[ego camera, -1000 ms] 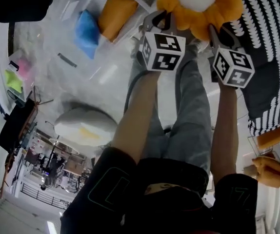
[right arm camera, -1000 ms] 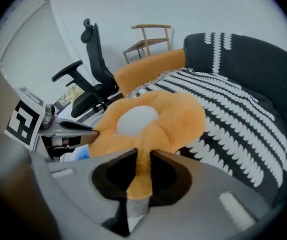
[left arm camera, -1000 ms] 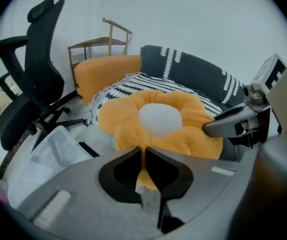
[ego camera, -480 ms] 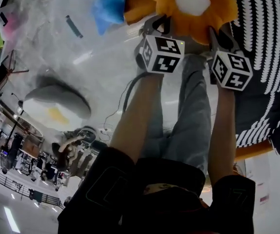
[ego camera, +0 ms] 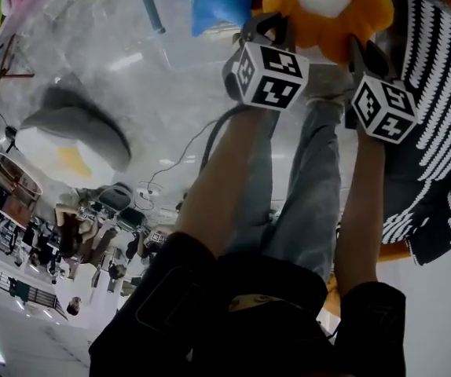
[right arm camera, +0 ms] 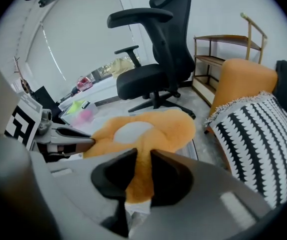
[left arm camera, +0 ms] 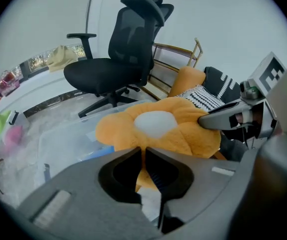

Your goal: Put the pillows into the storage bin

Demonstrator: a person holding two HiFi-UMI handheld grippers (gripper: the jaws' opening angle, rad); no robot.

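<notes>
Both left gripper (left arm camera: 144, 153) and right gripper (right arm camera: 143, 156) pinch the flower pillow (left arm camera: 183, 134) (jaws tight)

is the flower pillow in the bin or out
Out: left gripper and right gripper each pinch the flower pillow by its edge, holding it aloft.

Black office chair (left arm camera: 126, 54) beside a wooden rack (right arm camera: 223, 38), pale wall behind.

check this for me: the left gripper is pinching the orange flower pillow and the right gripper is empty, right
Not quite. The right gripper is not empty: the right gripper view shows its jaws shut on a petal of the orange flower pillow. The left gripper is pinching that pillow too.
</notes>
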